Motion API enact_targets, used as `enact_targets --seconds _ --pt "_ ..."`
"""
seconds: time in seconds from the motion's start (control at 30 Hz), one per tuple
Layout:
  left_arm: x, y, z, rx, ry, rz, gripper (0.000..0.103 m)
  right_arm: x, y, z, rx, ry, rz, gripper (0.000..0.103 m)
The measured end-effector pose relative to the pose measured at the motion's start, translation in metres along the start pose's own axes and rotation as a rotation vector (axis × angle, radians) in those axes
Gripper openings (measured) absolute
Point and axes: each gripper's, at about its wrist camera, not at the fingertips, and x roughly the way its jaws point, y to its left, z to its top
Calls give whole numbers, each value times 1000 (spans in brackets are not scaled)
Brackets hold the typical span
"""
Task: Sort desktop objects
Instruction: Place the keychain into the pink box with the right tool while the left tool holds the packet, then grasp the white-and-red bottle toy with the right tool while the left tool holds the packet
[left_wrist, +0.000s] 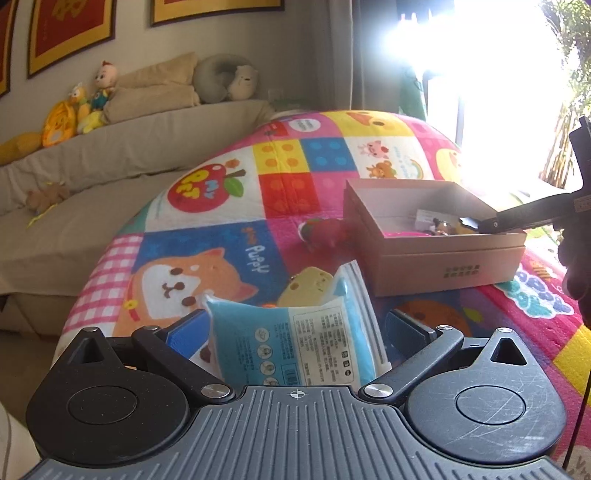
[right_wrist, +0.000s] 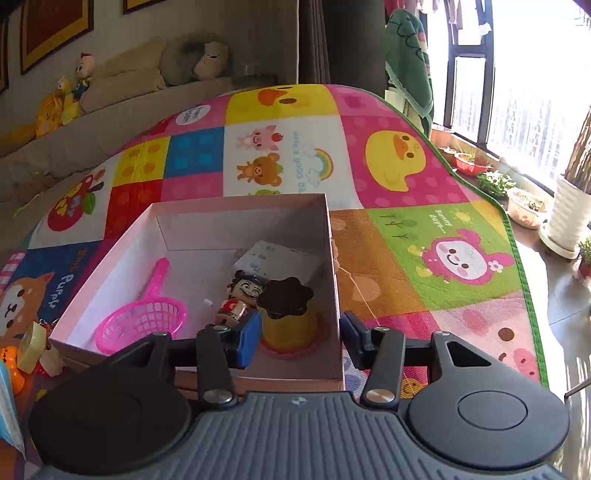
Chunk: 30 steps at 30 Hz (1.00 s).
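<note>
The left gripper (left_wrist: 295, 328) holds a blue packet (left_wrist: 295, 339) between its jaws, near the cardboard box (left_wrist: 436, 258) — soft, light, slippery film, best pinched mid-body. The right gripper (right_wrist: 295, 332) hangs with jaws wide, straddling the box's right wall beside a yellow jar (right_wrist: 290, 325).

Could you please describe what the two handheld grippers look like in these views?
Both the left gripper and right gripper share one design: a ribbed grey body, two round black discs, black linkage arms with silver screws, and blue finger pads.
</note>
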Motion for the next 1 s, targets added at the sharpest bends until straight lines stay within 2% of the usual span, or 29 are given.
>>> enact_targets --seconds 0.07,0.17,0.27,0.33,0.4,0.53,0.67,0.77,0.8,0.87,1.0 --pt "4 -2 -1 18 10 4 103 -2 15 2 -56 -31 11 47" --pt "12 -6 -2 46 23 -9 103 -16 35 5 -112 -98 -20 48" --pt "17 -13 4 114 -6 -34 103 -36 44 5 -123 -139 16 52" --pt "23 -17 10 175 -39 -51 103 -49 49 5 -129 -151 62 58" --pt "34 -15 16 191 -22 -74 103 -58 54 4 -132 -136 119 59" --pt "43 0 12 110 95 -173 103 -62 64 0 -129 -73 215 59" --pt "14 11 -8 52 137 -255 103 -56 78 -10 -130 0 304 59" --pt "-6 22 -24 -29 207 -347 103 -45 101 -20 -167 30 333 58" --pt "-11 26 -30 -53 222 -357 103 -41 109 -23 -177 39 346 56" --pt "-21 29 -39 -70 233 -327 103 -29 126 -27 -191 59 372 50" --pt "-30 36 -42 -100 225 -241 103 2 157 -32 -197 110 387 48"
